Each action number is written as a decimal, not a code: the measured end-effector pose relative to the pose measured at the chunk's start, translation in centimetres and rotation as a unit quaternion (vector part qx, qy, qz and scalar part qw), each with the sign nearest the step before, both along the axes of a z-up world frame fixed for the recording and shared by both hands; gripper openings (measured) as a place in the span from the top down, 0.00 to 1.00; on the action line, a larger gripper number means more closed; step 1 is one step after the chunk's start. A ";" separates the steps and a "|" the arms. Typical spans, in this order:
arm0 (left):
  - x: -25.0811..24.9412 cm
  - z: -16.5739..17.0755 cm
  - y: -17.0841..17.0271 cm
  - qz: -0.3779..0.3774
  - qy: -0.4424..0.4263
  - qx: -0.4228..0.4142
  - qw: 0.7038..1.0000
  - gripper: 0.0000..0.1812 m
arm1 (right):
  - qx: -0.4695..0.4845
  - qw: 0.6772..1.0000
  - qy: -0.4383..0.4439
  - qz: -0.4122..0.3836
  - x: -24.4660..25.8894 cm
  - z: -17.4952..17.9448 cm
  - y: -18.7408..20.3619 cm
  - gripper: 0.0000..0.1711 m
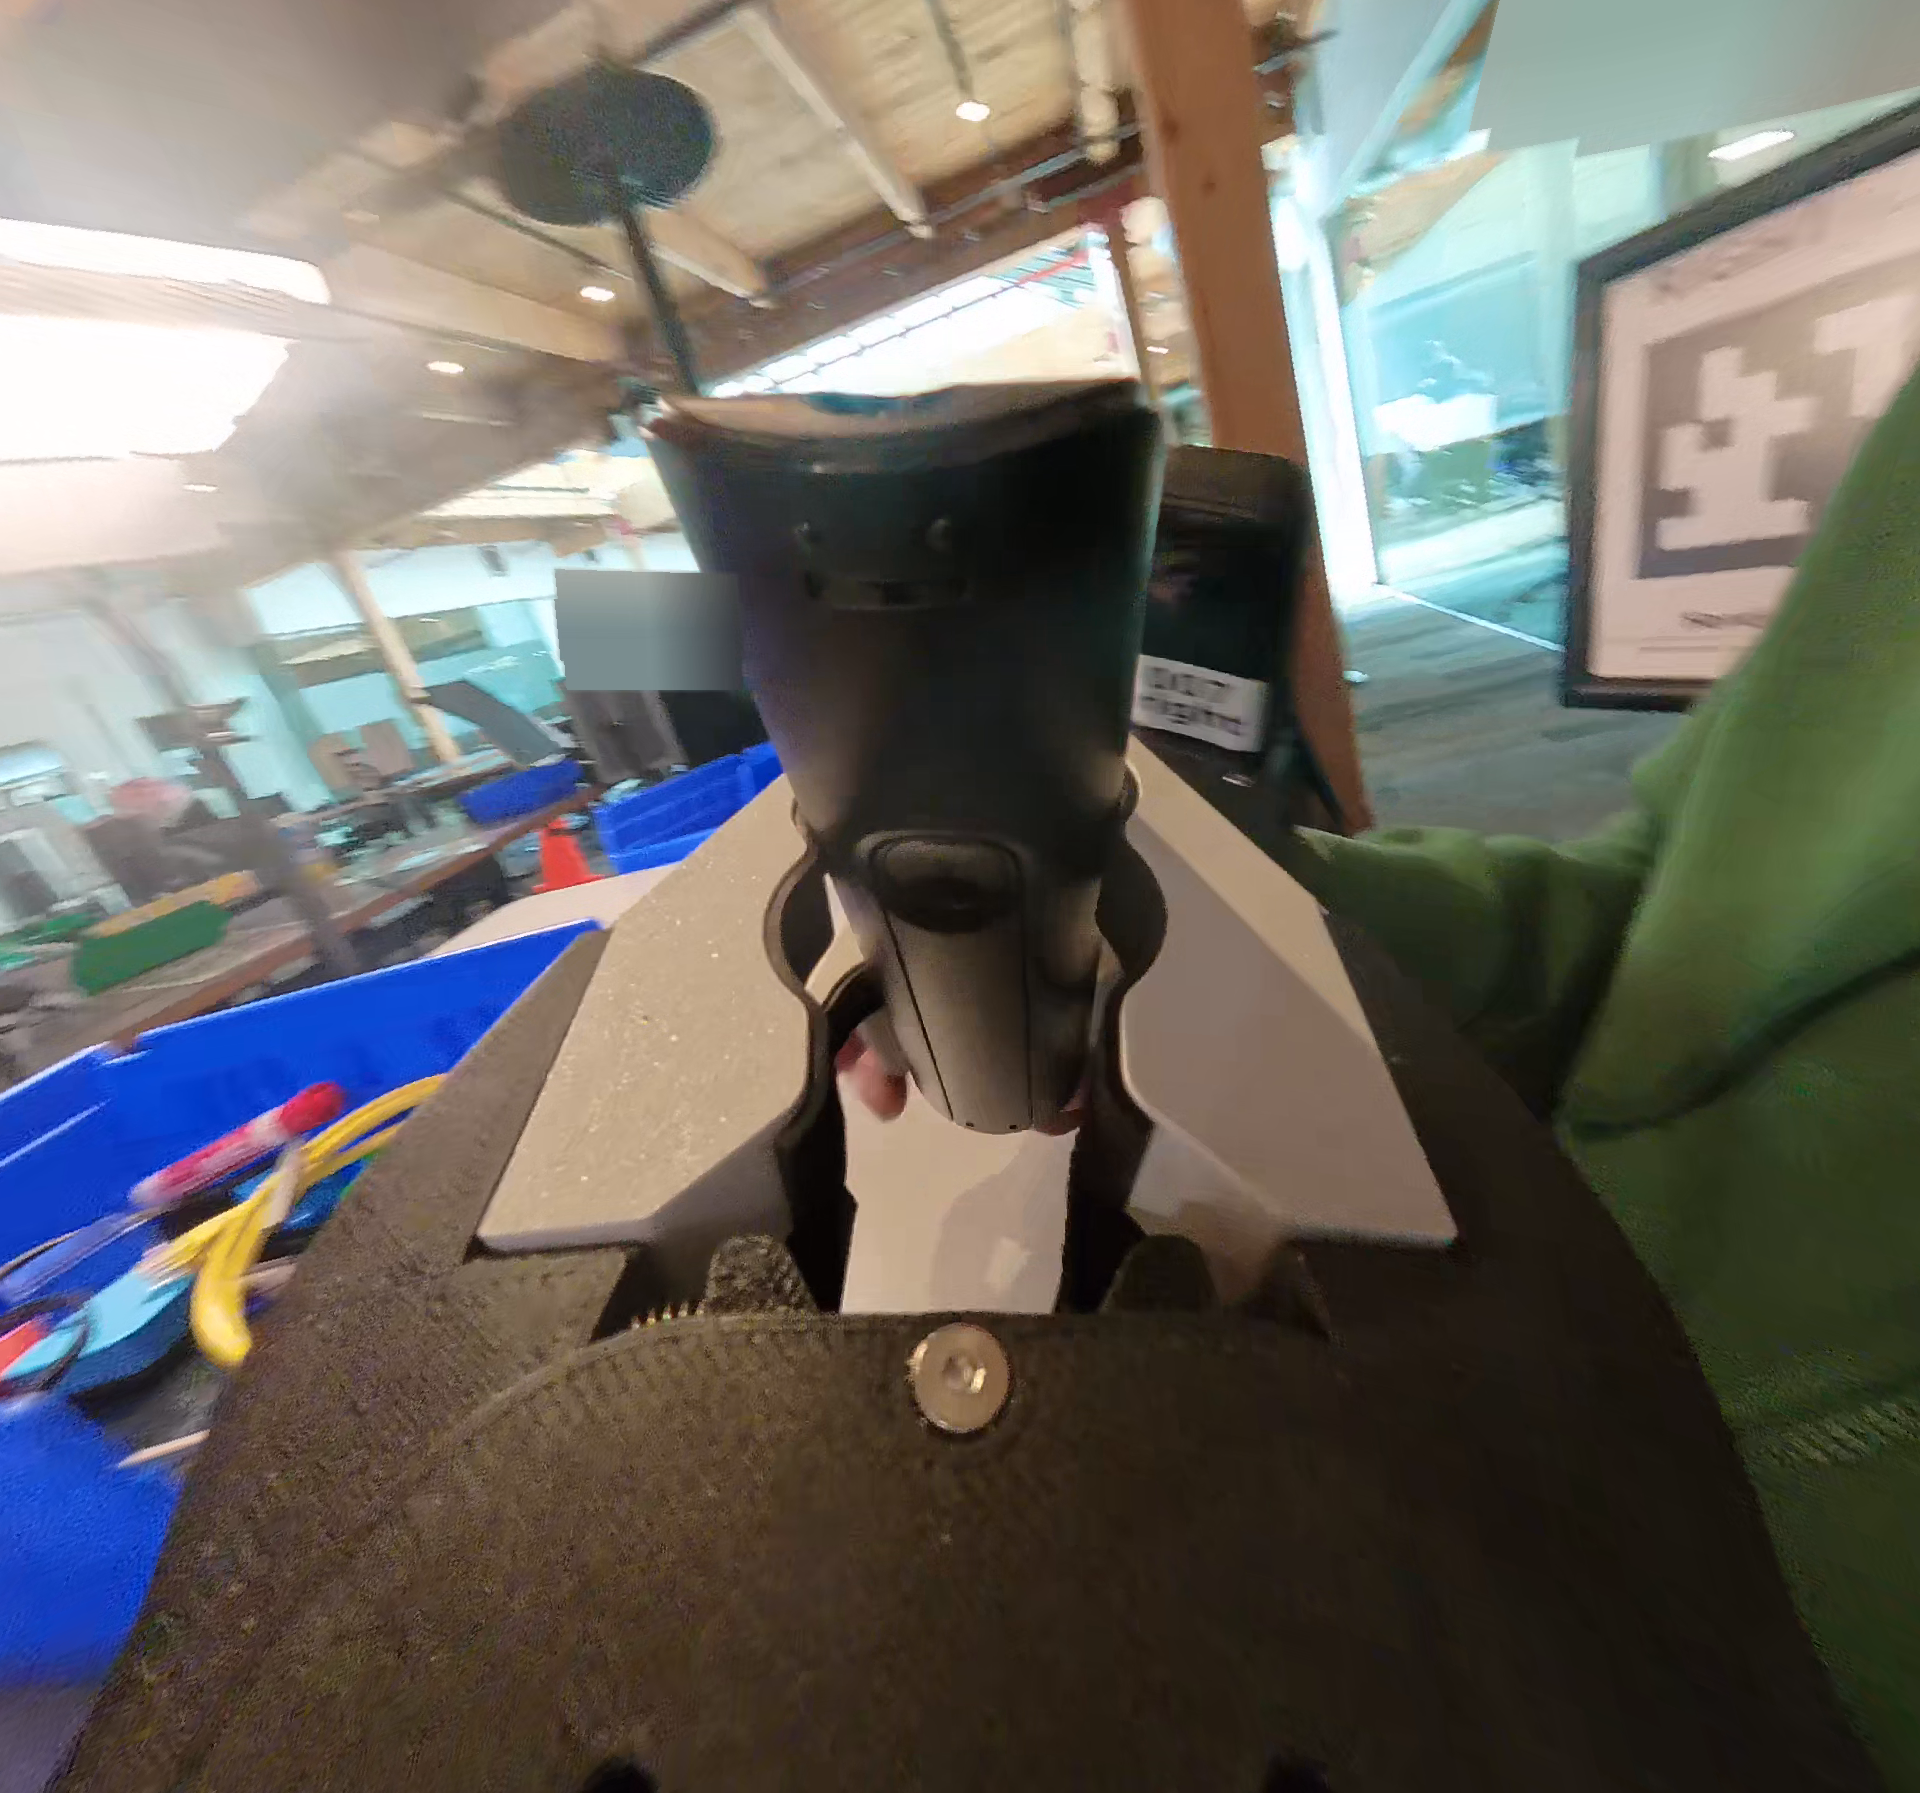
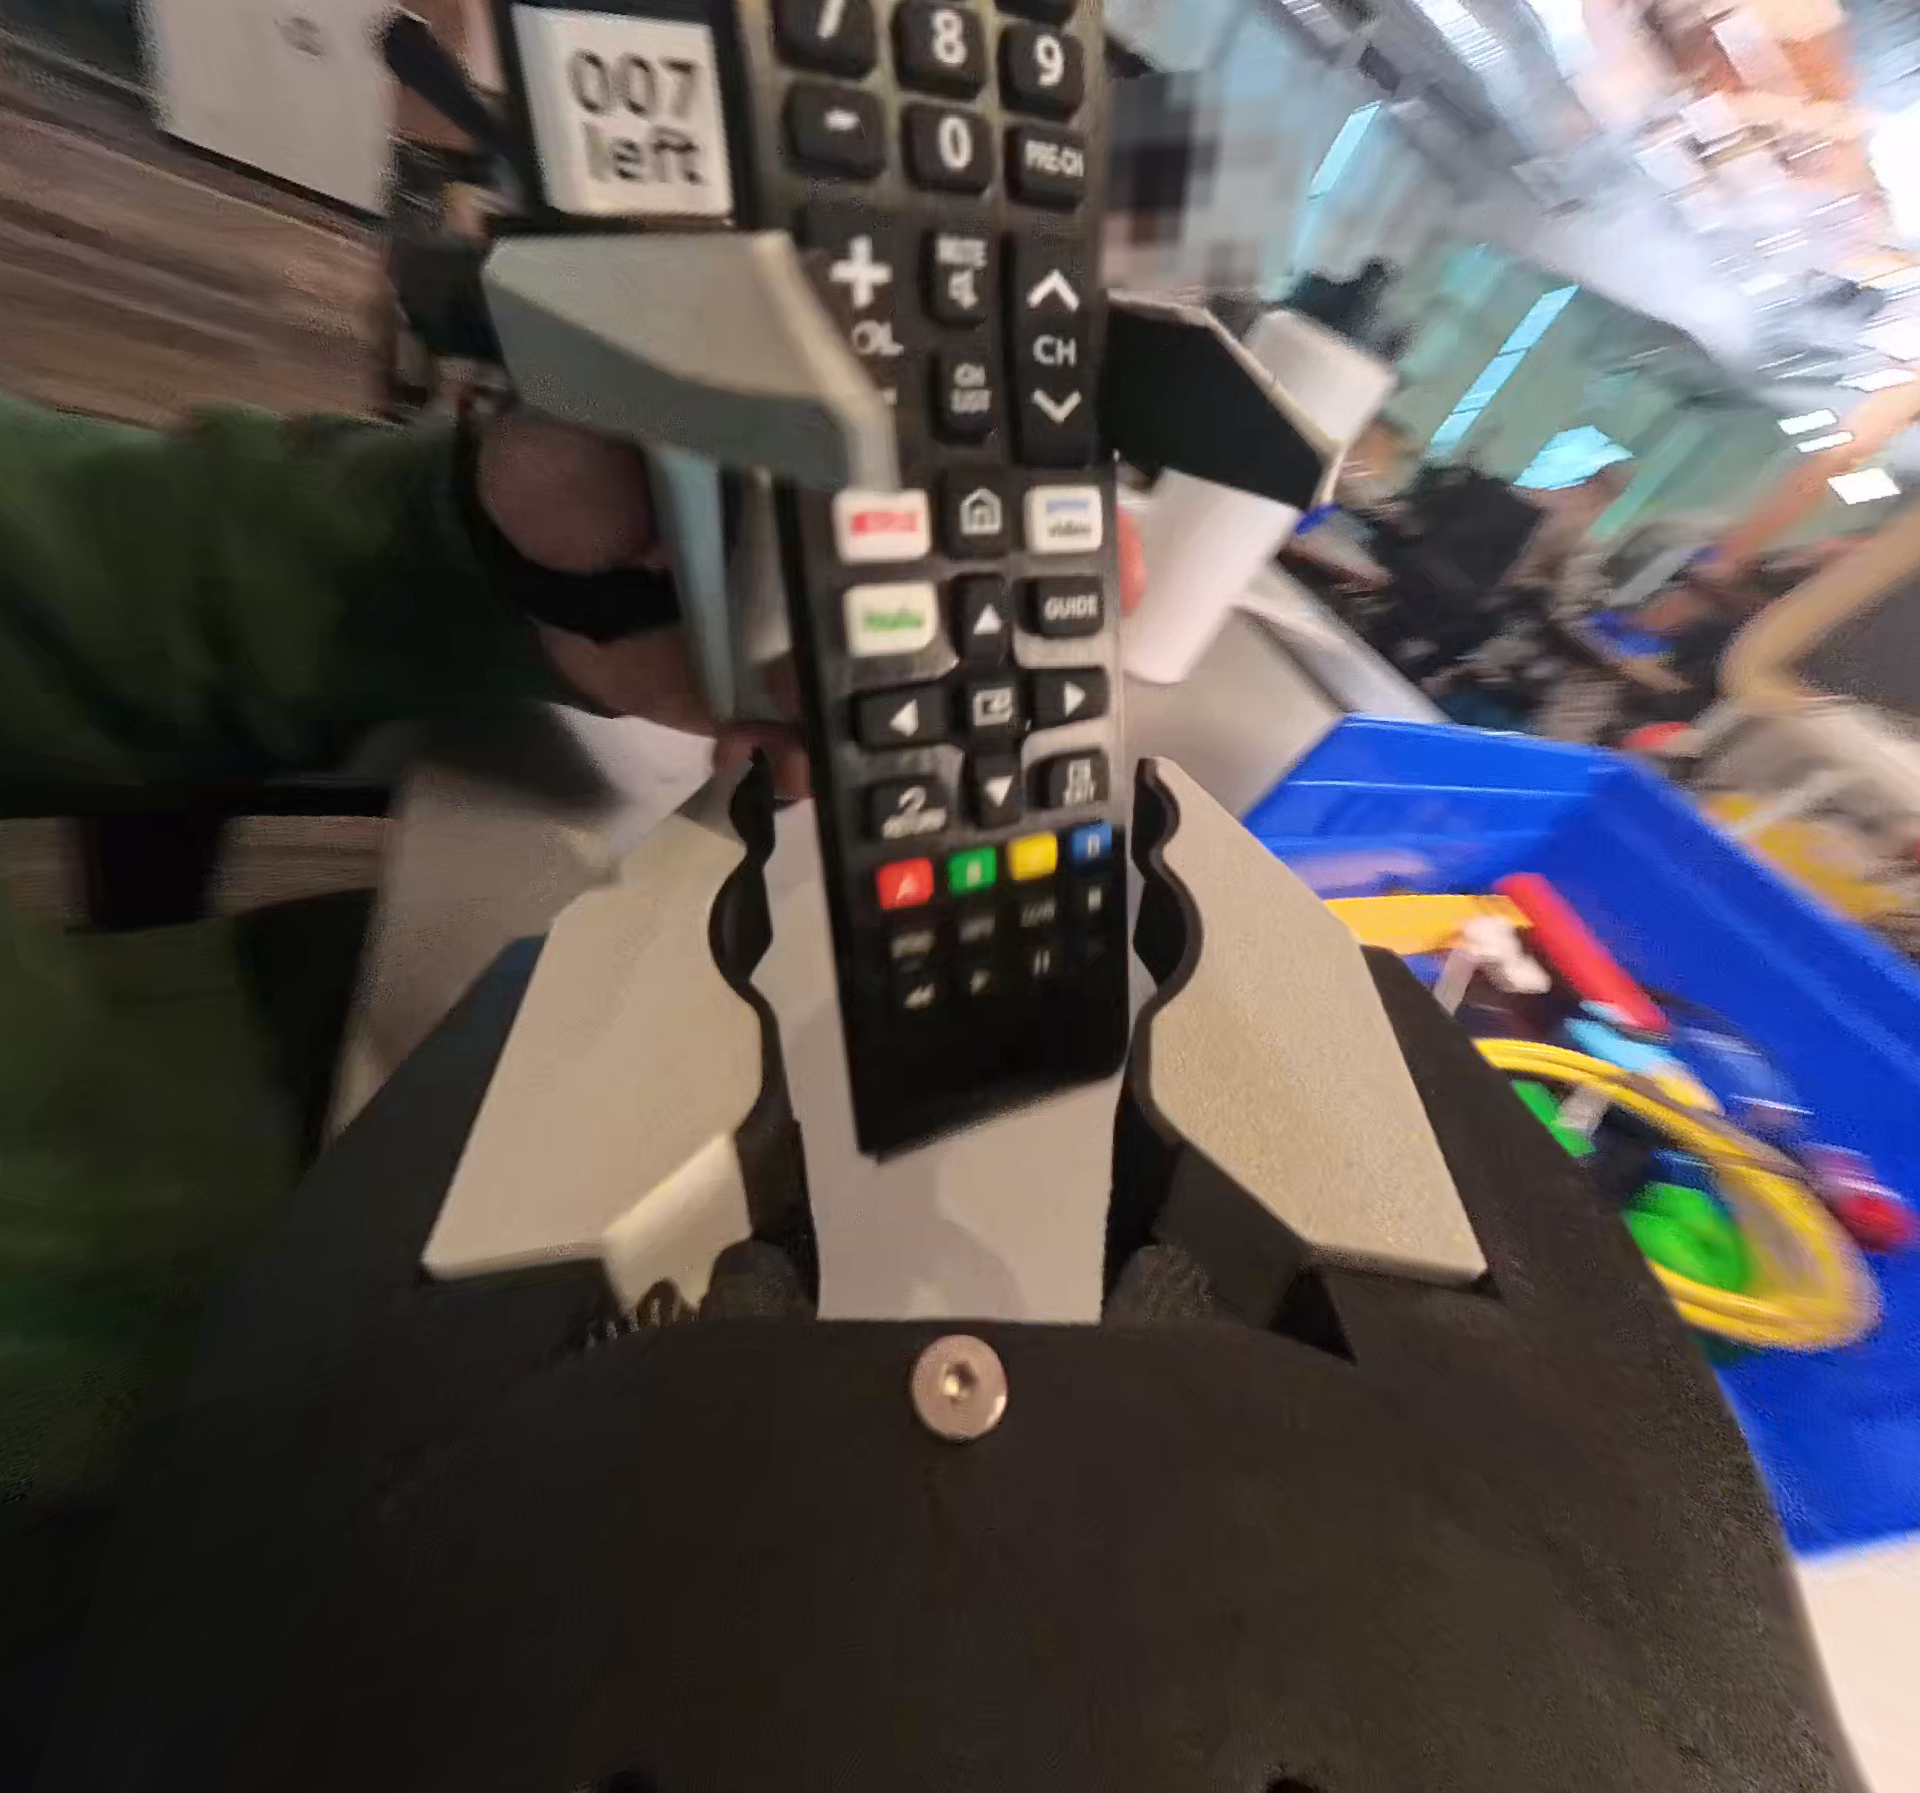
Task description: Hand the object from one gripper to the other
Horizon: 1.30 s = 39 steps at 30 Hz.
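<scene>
Handover midway: long black button-faced plastic remote [image 2: 966, 517] clamped in left claw [image 2: 992, 361], right claw [image 2: 951, 912] open around lower end, not yet gripping.

Workshop — exposed timber ceiling [image 1: 831, 29], blue bins [image 1: 675, 813]

White table with a bin

A pale white tabletop [image 2: 1309, 642] carries a blue plastic bin [image 2: 1683, 839] of yellow cables and a white paper cup [image 2: 1216, 559].

The remote control [image 2: 956, 517] runs off the top edge; the blue bin's [image 2: 1766, 964] contents are motion-blurred
</scene>
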State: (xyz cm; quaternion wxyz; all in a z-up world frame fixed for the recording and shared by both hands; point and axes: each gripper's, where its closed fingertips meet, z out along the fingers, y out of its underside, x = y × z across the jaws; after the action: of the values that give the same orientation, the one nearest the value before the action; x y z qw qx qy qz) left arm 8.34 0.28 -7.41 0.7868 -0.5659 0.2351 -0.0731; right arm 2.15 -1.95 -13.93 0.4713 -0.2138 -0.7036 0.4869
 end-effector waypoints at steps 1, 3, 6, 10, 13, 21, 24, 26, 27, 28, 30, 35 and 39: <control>-1.0 0.4 0.2 0.026 -0.011 0.007 1.000 0.73 | 0.020 0.999 0.033 -0.032 -0.4 0.6 0.8 0.58; -3.0 0.8 0.5 0.069 -0.041 0.010 0.997 0.73 | 0.066 0.989 0.100 -0.091 -0.8 1.7 2.1 0.58; -5.1 1.2 0.6 0.092 -0.102 0.007 0.990 0.73 | 0.137 0.961 0.185 -0.151 -0.6 3.2 2.8 0.58; -6.3 1.6 0.6 0.088 -0.168 0.009 0.982 0.73 | 0.200 0.929 0.247 -0.190 -0.2 4.2 2.4 0.60; -5.4 1.7 0.7 0.068 -0.179 0.011 0.982 0.73 | 0.252 0.906 0.258 -0.220 -0.6 3.8 2.5 0.66; -3.1 1.0 1.4 0.035 -0.151 -0.001 0.988 0.71 | 0.185 0.935 0.209 -0.220 -0.8 3.7 3.6 0.86; -2.7 1.2 1.0 0.024 -0.138 0.009 0.990 0.70 | 0.079 0.975 0.148 -0.146 -0.4 3.4 2.9 0.86; -2.5 1.5 0.6 0.016 -0.130 0.018 0.991 0.69 | 0.006 0.992 0.097 -0.083 0.0 3.1 2.1 0.86; -2.4 1.6 0.4 0.012 -0.128 0.021 0.992 0.69 | -0.025 0.996 0.068 -0.047 0.3 2.9 1.5 0.86; -2.3 1.6 0.3 0.008 -0.128 0.022 0.992 0.69 | -0.049 0.998 0.041 -0.012 0.7 2.7 0.8 0.86; -2.0 1.7 0.1 -0.006 -0.127 0.021 0.992 0.70 | -0.076 0.996 0.002 0.050 1.6 2.3 -0.7 0.86; -0.4 1.2 -0.4 -0.034 -0.076 0.010 0.997 0.83 | -0.088 0.993 -0.018 0.075 1.9 1.9 -1.3 0.86; -2.6 0.7 0.6 0.034 -0.083 -0.008 0.996 0.88 | -0.024 0.995 0.087 -0.040 0.4 3.0 1.1 0.76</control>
State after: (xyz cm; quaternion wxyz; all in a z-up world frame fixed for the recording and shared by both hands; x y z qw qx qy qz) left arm 5.76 0.90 -6.72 0.8013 -0.5715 0.1491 -0.0953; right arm 2.53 -0.89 -10.93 0.5447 -0.2099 -0.6389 0.5010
